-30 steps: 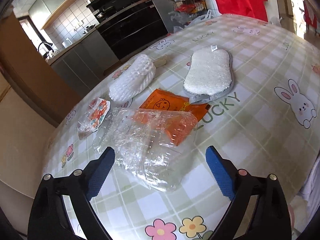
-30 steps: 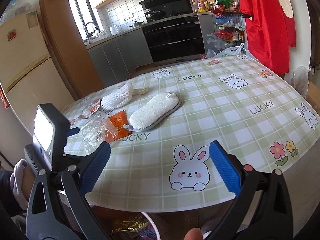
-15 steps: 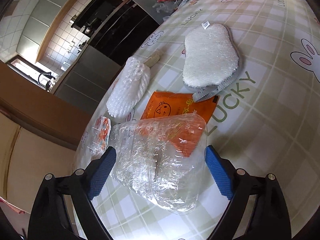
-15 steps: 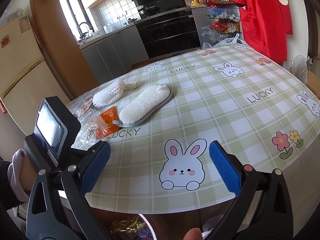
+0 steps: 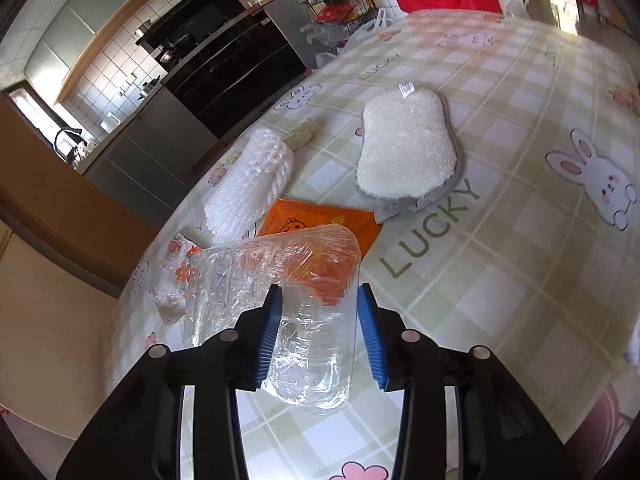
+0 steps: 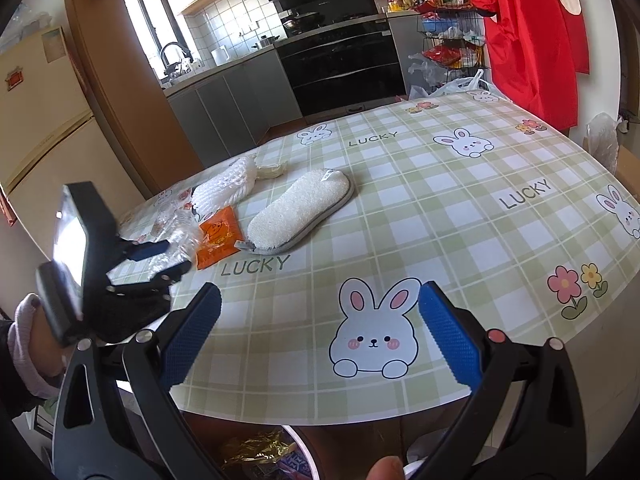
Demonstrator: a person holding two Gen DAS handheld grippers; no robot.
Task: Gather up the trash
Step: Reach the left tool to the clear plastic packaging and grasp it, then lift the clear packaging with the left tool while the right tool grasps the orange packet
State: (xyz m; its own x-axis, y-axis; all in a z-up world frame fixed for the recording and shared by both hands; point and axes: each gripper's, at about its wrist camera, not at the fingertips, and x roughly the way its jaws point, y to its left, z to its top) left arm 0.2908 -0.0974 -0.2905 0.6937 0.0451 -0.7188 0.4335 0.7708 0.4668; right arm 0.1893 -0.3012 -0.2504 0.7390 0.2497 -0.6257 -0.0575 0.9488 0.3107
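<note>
Clear plastic wrap pinched by left hand-held gripper

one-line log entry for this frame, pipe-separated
phase: grasp | left gripper: shut on clear plastic wrapper | right gripper: open, at table edge | remaining: orange packet, foam net

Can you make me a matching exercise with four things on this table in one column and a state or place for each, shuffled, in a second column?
Things:
1. crumpled clear plastic packaging
2. flat orange foil packet
3. fluffy white oval sponge pad
4. white foam mesh sleeve

States or places:
A. lying farthest right, by the word LUCKY
B. partly covered by clear plastic
C. between the left tool's blue pads
D. next to a small beige roll

Pairs: 1-C, 2-B, 3-A, 4-D
</note>
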